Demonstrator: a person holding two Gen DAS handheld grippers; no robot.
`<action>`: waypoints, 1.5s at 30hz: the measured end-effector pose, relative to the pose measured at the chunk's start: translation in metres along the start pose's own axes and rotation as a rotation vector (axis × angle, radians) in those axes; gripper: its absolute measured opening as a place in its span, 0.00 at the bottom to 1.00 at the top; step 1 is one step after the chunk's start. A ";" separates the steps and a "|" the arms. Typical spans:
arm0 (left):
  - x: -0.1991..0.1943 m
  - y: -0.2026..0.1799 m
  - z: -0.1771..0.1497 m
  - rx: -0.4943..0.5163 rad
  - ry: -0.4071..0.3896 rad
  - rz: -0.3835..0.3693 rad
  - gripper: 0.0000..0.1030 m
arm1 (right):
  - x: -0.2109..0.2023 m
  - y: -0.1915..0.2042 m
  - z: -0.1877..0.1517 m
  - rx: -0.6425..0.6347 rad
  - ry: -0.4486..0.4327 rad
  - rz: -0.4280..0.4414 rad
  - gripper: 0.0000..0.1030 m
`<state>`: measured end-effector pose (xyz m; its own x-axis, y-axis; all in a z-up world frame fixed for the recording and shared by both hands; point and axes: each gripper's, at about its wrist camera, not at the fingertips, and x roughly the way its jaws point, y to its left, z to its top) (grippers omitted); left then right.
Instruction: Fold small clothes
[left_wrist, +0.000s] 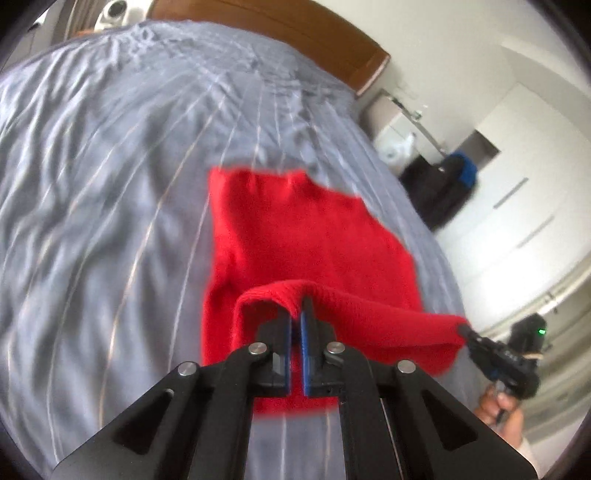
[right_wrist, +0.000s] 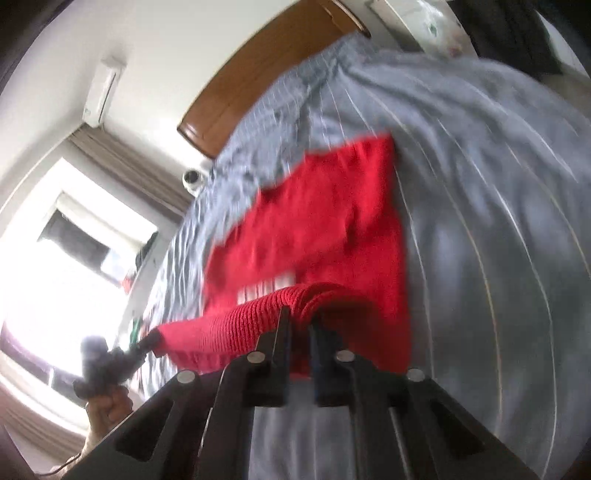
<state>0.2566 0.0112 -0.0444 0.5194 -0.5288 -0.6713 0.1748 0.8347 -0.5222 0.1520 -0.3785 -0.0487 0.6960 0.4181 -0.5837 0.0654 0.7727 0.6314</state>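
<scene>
A: Which step was in hand?

B: The first fold, I judged. The small red knitted garment (left_wrist: 295, 236) lay on the bed with the grey striped cover (left_wrist: 92, 206), right of its middle in the left wrist view, its far end flat and its near ribbed hem raised off the cover.

A: And who held the hem?

B: Both. The left hand-held gripper (left_wrist: 295, 325) had its blue-padded jaws drawn together on the left corner of the hem, with cloth bunched over the tips. The right hand-held gripper (right_wrist: 299, 321) was clamped on the right corner in the same way; from the left camera it showed at the far right, pinching the end of the stretched band (left_wrist: 466, 329).

A: Was the hem level between them?

B: It ran taut from one corner to the other, though blur in the right wrist view made it hard to say whether more than one layer was caught.

A: So what did the next move call for?

B: Carrying both corners together toward the far edge, near the brown wooden headboard (left_wrist: 295, 26), keeping the band taut and square, then lowering it onto the flat part before either grip let go. Uneven travel would likely skew the fold.
</scene>
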 end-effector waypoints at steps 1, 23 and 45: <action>0.012 -0.002 0.013 0.009 -0.003 0.023 0.02 | 0.009 0.000 0.012 -0.005 -0.009 -0.008 0.08; 0.093 0.036 0.093 -0.103 -0.046 0.164 0.80 | 0.128 -0.048 0.141 0.061 -0.058 0.006 0.56; -0.004 0.017 -0.012 0.207 -0.072 0.437 0.82 | 0.014 -0.010 -0.041 -0.202 -0.050 -0.257 0.61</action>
<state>0.2469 0.0261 -0.0569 0.6367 -0.1160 -0.7623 0.0859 0.9931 -0.0793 0.1313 -0.3610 -0.0844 0.7099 0.1766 -0.6818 0.1039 0.9312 0.3494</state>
